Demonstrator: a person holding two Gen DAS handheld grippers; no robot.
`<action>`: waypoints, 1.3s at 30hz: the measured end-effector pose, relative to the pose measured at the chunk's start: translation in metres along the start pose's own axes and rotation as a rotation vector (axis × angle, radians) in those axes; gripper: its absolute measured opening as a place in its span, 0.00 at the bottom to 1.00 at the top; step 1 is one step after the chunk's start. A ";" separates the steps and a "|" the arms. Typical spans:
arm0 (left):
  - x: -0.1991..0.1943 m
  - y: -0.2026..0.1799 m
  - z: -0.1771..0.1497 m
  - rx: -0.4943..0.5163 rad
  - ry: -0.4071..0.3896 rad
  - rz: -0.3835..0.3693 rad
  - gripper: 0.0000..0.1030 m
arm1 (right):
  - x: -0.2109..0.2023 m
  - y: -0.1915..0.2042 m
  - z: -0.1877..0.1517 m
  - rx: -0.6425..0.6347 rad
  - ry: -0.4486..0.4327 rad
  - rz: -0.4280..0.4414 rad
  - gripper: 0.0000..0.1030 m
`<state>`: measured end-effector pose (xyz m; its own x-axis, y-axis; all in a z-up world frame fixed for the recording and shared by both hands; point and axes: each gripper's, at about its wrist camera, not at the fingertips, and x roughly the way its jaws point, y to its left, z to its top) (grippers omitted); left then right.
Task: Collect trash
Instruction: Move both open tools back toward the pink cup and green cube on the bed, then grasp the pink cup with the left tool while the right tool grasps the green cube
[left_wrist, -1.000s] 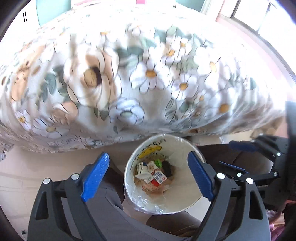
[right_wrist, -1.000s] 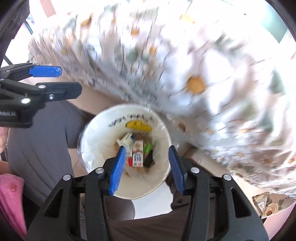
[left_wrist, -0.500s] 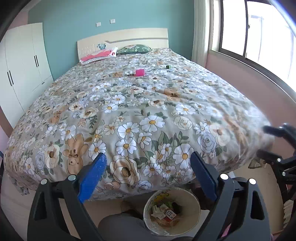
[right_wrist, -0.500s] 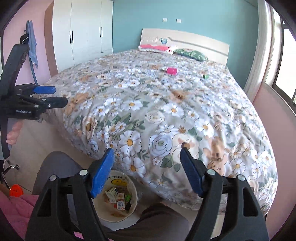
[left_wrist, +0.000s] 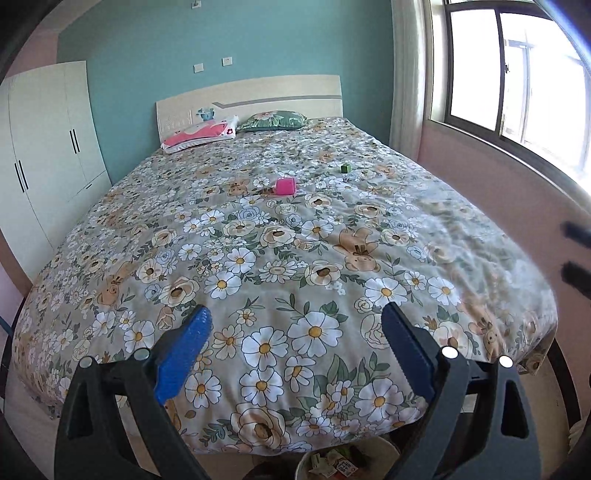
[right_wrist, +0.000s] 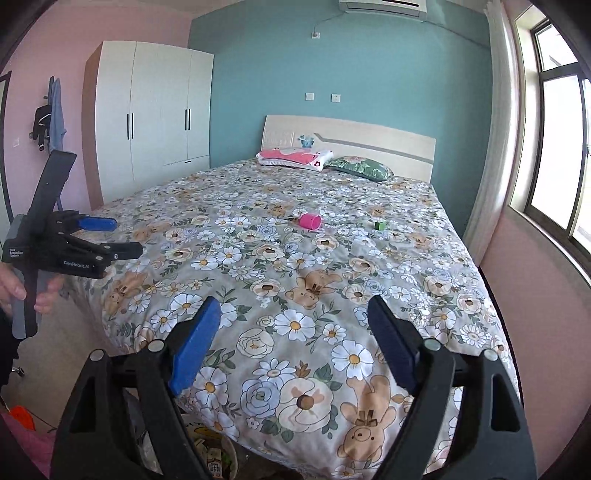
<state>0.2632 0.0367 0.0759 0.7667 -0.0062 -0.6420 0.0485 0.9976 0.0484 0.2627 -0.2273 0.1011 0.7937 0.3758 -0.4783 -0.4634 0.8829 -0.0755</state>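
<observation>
A pink cup (left_wrist: 286, 185) lies on its side in the middle of the floral bedspread (left_wrist: 280, 258); it also shows in the right wrist view (right_wrist: 310, 221). A small green block (left_wrist: 345, 168) sits to its right, and shows in the right wrist view (right_wrist: 379, 225). A white trash bin (left_wrist: 343, 463) holding several wrappers stands on the floor at the foot of the bed, its rim showing in the right wrist view (right_wrist: 210, 458). My left gripper (left_wrist: 295, 328) is open and empty over the bed's near end. My right gripper (right_wrist: 293, 325) is open and empty too.
Two pillows (left_wrist: 201, 132) lie by the headboard. A white wardrobe (right_wrist: 147, 118) stands at the left wall and a window (left_wrist: 517, 81) at the right. The left gripper (right_wrist: 98, 236) shows from the side in the right wrist view. The person's legs are beside the bin.
Both grippers have tilted up from looking down into the trash bin to facing along the bed. The bin has slid to the bottom edge of both views. Both stay open.
</observation>
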 end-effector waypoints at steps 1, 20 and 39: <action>0.012 0.000 0.009 0.004 0.005 -0.003 0.92 | 0.012 -0.006 0.005 -0.003 0.001 -0.003 0.79; 0.364 0.026 0.167 0.021 0.076 0.010 0.92 | 0.420 -0.176 0.065 0.088 0.189 -0.049 0.79; 0.567 0.029 0.253 -0.033 0.155 0.017 0.92 | 0.684 -0.317 0.125 0.088 0.348 -0.101 0.79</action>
<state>0.8615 0.0447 -0.0930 0.6588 0.0187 -0.7520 0.0138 0.9992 0.0369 1.0014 -0.2151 -0.0931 0.6448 0.1809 -0.7426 -0.3421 0.9371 -0.0688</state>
